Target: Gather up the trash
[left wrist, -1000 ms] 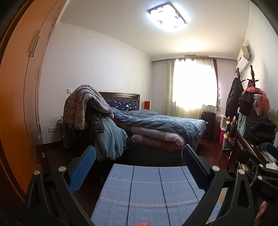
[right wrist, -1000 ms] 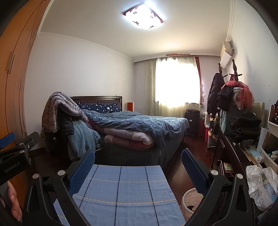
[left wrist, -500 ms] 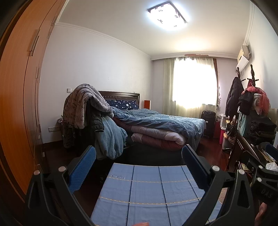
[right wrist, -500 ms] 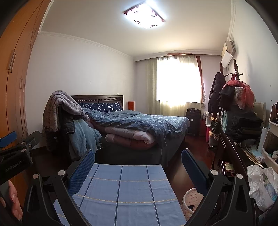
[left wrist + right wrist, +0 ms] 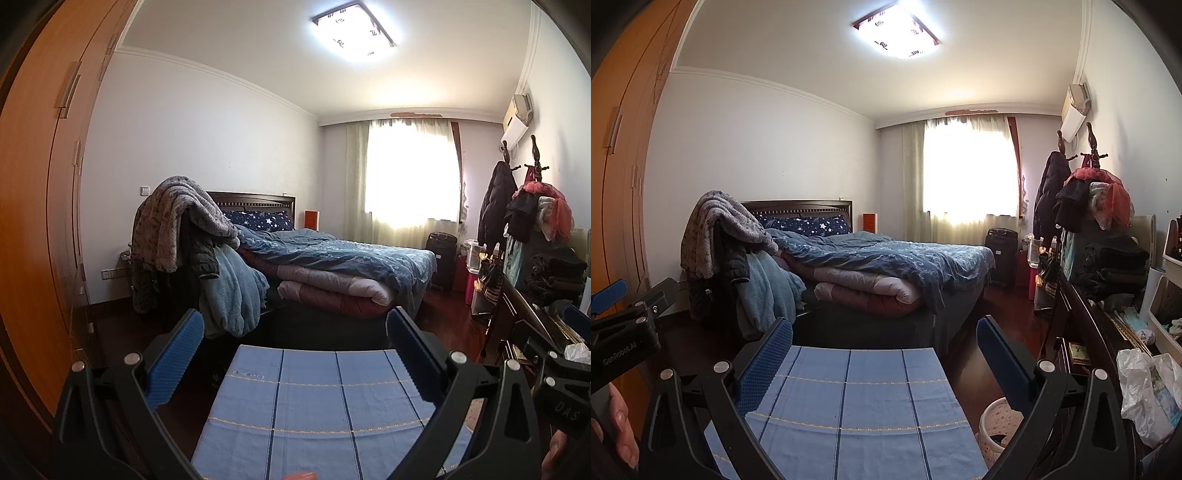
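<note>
Cloth comes first, a blue checked cloth (image 5: 314, 406) spread flat right under both claws, and nothing that looks like rubbish lies on it. The left claw (image 5: 295, 316) is spread wide with nothing between its blue pads, and the right claw (image 5: 883, 325) is just as wide and just as bare. Compared with a second ago, hardly anything has changed. The left view is the same and the right view has drifted only a touch, so I'd say the person is pausing or looking about, and no trash is being gathered at this instant. Low and to the right of the right claw, just past its right finger, a small pale wastebasket (image 5: 995, 421) stands on the floor, upright with its mouth pointing at the ceiling. I can't tell what is inside it. Further right of that claw a crumpled white plastic bag (image 5: 1145, 391) sits on the dark counter (image 5: 1082, 317). It is my best guess for the trash, though I can't be sure. It slumps without any clear front, and its longer side runs roughly upright, leaning a little toward the claw. Empty claws beside a bin would fit a pause before a pick-up as well as one after a drop. Beyond both claws, straight ahead, the bed (image 5: 886, 258) is heaped with quilts below a bright window.
</note>
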`<state>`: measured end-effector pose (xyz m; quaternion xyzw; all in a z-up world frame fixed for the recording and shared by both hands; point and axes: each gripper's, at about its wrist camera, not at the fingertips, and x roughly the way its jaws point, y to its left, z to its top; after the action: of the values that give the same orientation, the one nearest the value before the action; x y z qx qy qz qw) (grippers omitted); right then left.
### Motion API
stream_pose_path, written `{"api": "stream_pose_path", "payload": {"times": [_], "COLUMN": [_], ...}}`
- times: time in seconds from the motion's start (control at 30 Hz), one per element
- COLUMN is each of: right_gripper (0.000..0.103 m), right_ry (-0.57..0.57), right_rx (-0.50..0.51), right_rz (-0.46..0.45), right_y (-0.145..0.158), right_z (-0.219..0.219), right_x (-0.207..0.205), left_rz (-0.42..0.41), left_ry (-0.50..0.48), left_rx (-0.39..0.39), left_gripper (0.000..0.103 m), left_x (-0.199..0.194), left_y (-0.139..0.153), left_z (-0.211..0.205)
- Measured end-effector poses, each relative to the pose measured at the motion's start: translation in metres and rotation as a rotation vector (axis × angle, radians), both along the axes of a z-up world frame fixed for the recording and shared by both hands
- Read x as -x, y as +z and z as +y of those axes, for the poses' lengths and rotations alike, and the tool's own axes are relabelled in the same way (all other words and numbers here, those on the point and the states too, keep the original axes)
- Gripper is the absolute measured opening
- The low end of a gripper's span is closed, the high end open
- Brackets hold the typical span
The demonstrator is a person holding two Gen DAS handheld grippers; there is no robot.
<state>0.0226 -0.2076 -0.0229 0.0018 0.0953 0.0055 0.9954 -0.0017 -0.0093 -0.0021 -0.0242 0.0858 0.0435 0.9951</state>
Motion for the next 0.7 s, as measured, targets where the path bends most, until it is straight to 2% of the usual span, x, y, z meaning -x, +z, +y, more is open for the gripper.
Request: {"api": "stream_pose_path", "payload": {"times": [0.7], "right_gripper": [0.099], "right_ry": [-0.02], "right_rx": [-0.013], "right_rz": [0.012], "right_y": [-0.009], "right_z": [-0.009], "right_x": [-0.007], "left_rz": [0.017], "left_ry": [-0.082], "left_rx": [-0.005], "left_gripper": [0.1], "left_x": [-0.012], "left_y": [-0.007], "left_z": [-0.008]}}
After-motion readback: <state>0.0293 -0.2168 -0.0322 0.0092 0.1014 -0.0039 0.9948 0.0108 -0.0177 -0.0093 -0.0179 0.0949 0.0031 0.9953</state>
